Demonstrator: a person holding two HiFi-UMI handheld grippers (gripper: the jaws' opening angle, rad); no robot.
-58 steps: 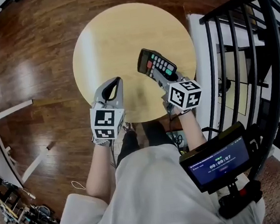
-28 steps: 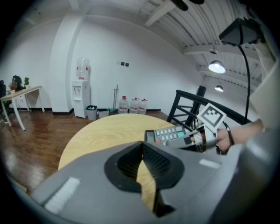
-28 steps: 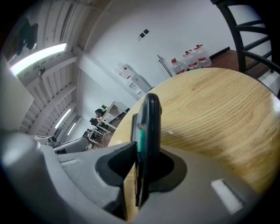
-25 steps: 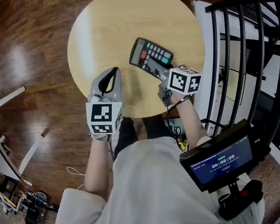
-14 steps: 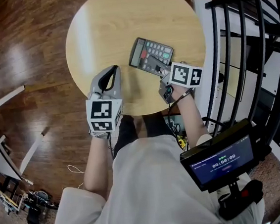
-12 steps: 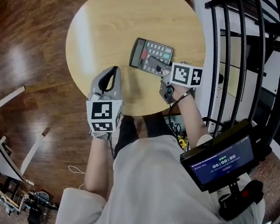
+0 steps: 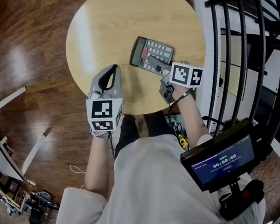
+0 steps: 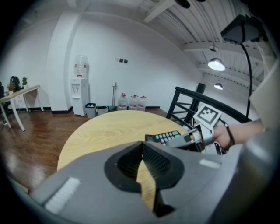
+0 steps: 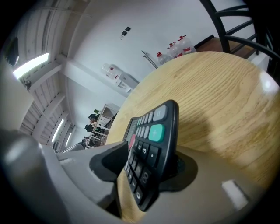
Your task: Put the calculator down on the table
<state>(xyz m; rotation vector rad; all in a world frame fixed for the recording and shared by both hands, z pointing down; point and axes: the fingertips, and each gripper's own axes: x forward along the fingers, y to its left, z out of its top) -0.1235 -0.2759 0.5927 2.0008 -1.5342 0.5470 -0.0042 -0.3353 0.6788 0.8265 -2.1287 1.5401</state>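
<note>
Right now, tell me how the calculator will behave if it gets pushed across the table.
The calculator looks like a rigid, flat slab, so it should slide, not roll. The smooth table probably offers little grip. Raised keys might snag.

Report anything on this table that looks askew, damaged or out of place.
Nothing stands out. The calculator appears to rest face up on the round table, its near end between the opening jaws of the right gripper, and it looks undamaged. The left gripper is shut and empty over the table's near edge.
</note>
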